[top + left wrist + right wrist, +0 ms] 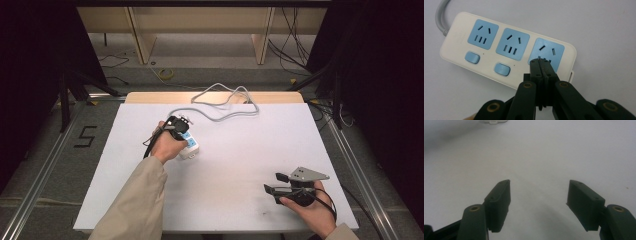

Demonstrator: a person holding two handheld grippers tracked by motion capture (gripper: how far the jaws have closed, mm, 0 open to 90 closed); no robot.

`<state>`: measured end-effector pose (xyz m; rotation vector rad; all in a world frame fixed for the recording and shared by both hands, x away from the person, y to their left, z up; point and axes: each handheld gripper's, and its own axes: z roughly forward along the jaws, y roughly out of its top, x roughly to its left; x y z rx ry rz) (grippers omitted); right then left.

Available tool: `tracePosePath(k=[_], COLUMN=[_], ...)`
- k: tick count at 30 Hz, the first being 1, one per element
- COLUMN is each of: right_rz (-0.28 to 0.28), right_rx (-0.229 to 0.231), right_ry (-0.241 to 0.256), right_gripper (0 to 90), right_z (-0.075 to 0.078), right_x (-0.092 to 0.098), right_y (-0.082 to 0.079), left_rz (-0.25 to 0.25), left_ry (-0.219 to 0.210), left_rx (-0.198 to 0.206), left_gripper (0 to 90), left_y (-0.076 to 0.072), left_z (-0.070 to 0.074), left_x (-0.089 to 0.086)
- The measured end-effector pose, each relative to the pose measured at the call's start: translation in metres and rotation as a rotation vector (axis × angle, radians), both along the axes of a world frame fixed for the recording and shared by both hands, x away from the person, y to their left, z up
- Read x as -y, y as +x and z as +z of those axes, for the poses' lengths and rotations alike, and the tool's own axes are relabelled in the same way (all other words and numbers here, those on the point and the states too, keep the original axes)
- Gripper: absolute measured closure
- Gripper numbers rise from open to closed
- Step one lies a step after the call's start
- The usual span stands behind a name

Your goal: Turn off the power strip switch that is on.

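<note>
A white power strip (506, 50) with three blue sockets and blue switches lies on the white table; in the high view the strip (190, 147) sits left of centre, partly under a hand. My left gripper (540, 60) is shut, jaws pressed together with nothing between them, and its tips (186, 121) hang over the strip's end socket (549, 50), hiding the area below it. My right gripper (272, 183) rests near the table's front right, open, with bare table between its fingers (499, 195).
The strip's grey cable (225, 107) loops across the back of the table (240, 150) and over its far edge. Black cables trail from both grippers. Metal frame rails (350, 150) run along both sides of the table.
</note>
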<state>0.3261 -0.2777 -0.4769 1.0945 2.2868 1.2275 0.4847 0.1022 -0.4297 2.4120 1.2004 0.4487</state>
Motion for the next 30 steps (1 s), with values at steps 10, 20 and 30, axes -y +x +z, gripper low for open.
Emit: tracePosePath(k=[10,20,30], right_rz=[0.0,-0.002,-0.003], right_rx=[0.003,0.002,-0.001], right_ry=[-0.001,-0.001,0.0], right_gripper=[36.0,36.0,36.0], right_z=[0.0,0.0,0.0], right_x=[0.0,0.0,0.0], right_y=[0.0,0.0,0.0], left_rz=[-0.004,0.007,0.011], left_ry=[-0.047,-0.127,-0.153], left_rx=[0.032,0.078,0.11], left_gripper=[81.2,67.1,51.6], left_y=[-0.011,-0.026,-0.043], left_z=[0.008,0.014,0.018], left_x=[-0.008,-0.02,-0.028])
